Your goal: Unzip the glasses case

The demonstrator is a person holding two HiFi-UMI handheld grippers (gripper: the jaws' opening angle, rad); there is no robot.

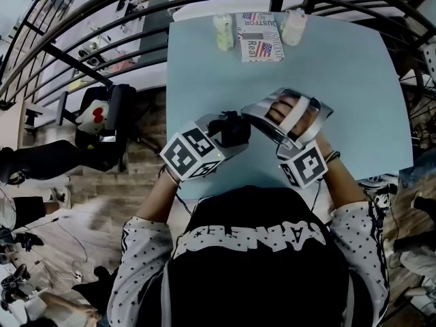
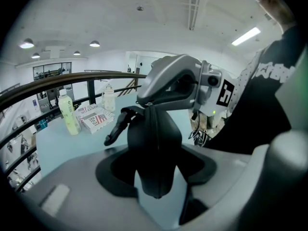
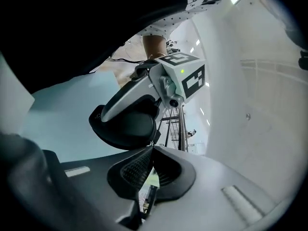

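The light blue table [image 1: 354,80] is mostly bare. A printed box [image 1: 261,38] flanked by two bottles [image 1: 223,31] stands at its 12 o'clock edge, well apart from the work.

The black glasses case [image 2: 154,138] is held above the table's 6 o'clock edge, just in front of the person. It is clamped across its lower body by the left gripper [image 2: 156,171], whose pads are pressed against both sides.

From the case's 3 o'clock side in the head view, the right gripper [image 3: 153,150] is brought in. Its jaws are fully together, and a small zip pull [image 3: 151,143] appears to be pinched at their tips, right at the seam.

The main risk is judged to be the pull slipping out, since so little of it is caught. If it is dragged off the line of the zip, the slider could jam at the curved end. If the pull force is not matched by the left clamp, the smooth case could be twisted or drawn out of the pads.

The strap [image 2: 115,127], hanging at the case's 9 o'clock in the left gripper view, could be snagged.
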